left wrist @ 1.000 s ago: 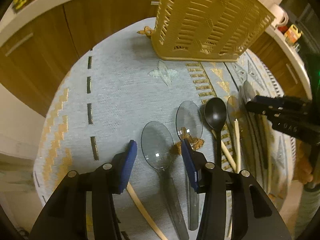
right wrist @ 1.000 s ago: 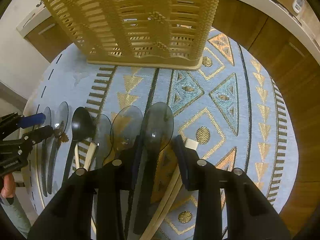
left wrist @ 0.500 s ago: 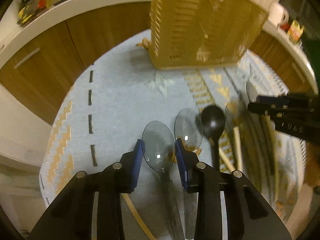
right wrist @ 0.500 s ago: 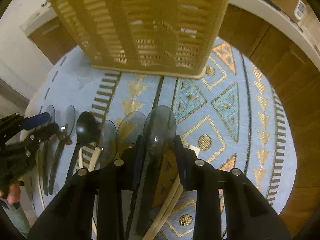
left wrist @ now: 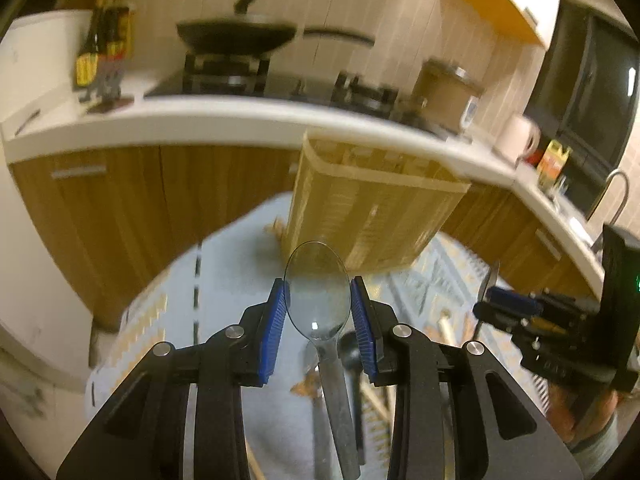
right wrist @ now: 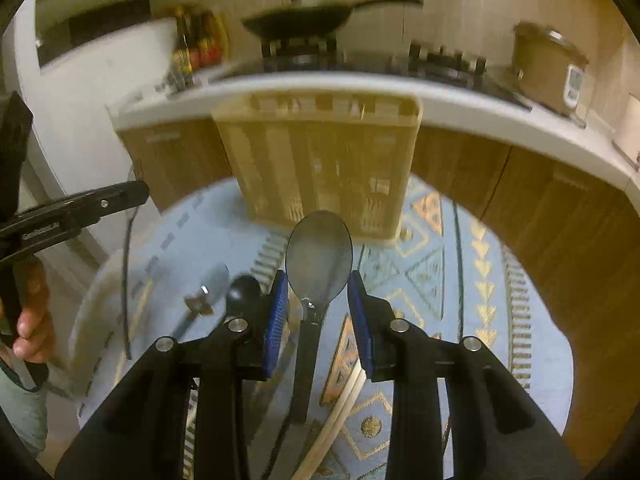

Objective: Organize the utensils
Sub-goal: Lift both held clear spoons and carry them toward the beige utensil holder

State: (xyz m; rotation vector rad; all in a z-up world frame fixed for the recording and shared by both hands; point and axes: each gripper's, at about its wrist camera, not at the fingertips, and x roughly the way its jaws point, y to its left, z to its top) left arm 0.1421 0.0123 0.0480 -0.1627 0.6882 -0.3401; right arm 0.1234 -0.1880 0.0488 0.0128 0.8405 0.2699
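Two spoons are lifted off the surface: my left hand-held gripper (left wrist: pixel 318 326) clamps a clear spoon (left wrist: pixel 317 288), my right (right wrist: pixel 316 304) a grey spoon (right wrist: pixel 319 254). Basket (right wrist: pixel 320 168) ahead looks empty; several utensils lie unsorted.

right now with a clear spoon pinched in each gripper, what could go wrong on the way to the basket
1. Both grips are on the bowls: the left gripper pinches its clear plastic spoon by the rim, as the right gripper does its smoky translucent spoon. The long handles hang free, so either may pivot or slip.
2. The tall yellow slotted basket looks lightweight; a poking spoon might tip it.
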